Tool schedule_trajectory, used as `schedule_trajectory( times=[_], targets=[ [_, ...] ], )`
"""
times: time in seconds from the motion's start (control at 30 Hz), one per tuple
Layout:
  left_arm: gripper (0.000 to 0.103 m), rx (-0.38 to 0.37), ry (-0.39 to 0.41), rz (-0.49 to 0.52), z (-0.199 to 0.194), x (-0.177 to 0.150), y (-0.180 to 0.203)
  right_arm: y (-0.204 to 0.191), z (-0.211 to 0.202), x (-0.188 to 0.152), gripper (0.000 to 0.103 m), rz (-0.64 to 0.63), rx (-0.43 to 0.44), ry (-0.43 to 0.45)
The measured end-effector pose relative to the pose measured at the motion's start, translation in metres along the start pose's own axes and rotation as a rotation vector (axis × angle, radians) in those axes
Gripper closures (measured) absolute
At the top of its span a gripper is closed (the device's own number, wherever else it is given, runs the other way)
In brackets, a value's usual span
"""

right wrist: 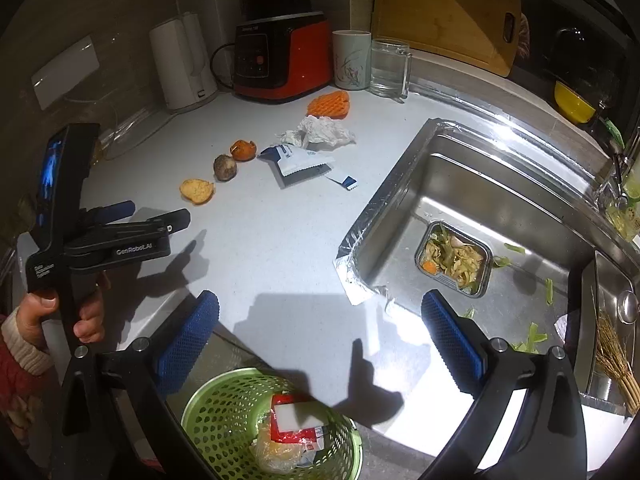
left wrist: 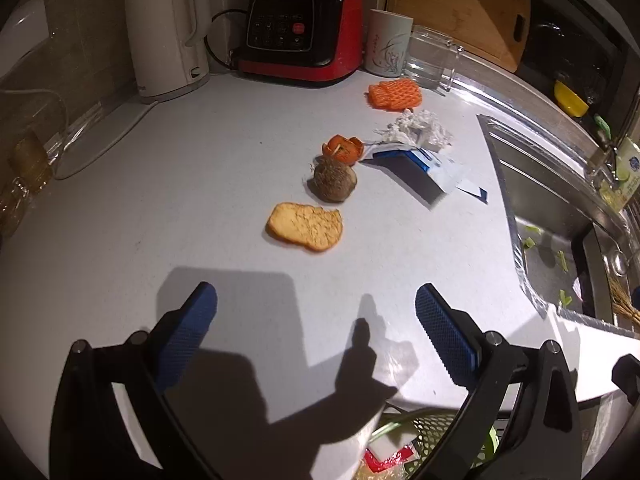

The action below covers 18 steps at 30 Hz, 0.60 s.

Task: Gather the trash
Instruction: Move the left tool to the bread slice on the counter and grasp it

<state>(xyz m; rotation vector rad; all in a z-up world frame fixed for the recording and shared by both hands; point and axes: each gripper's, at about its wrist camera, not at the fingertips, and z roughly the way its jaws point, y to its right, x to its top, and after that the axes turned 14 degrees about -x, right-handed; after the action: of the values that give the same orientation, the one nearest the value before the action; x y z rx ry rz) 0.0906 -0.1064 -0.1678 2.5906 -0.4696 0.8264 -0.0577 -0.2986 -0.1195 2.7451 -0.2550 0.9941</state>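
Observation:
Trash lies in a row on the white counter: a bread slice (left wrist: 305, 226) (right wrist: 197, 191), a brown root (left wrist: 334, 180) (right wrist: 225, 167), an orange peel (left wrist: 343, 149) (right wrist: 242, 149), a blue-white wrapper (left wrist: 420, 168) (right wrist: 300, 160), a crumpled tissue (left wrist: 420, 128) (right wrist: 322, 131) and an orange foam net (left wrist: 395, 94) (right wrist: 329, 105). My left gripper (left wrist: 316, 332) (right wrist: 152, 214) is open and empty, short of the bread. My right gripper (right wrist: 320, 336) is open and empty above the green basket (right wrist: 224, 408), which holds a red-white packet (right wrist: 294, 420).
A kettle (left wrist: 164, 28), a red blender base (left wrist: 304, 28), a mug (left wrist: 388, 42) and a glass jug (left wrist: 434, 58) stand along the back wall. A steel sink (right wrist: 500, 208) at the right holds a tray of scraps (right wrist: 454, 258).

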Motion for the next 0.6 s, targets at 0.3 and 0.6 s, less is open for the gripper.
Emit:
schedule_trajectory(
  times=[0.3,0.6],
  targets=[
    [0.008,0.014,-0.025,-0.026,0.043,0.030,-0.024,-0.007,0.037,0.032,0.003,0.014,0.011,-0.022],
    [0.021,0.044,-0.048,-0.031,0.061,0.033,-0.025,-0.009,0.058,0.053,0.003,0.025,0.015,-0.032]
  ],
)
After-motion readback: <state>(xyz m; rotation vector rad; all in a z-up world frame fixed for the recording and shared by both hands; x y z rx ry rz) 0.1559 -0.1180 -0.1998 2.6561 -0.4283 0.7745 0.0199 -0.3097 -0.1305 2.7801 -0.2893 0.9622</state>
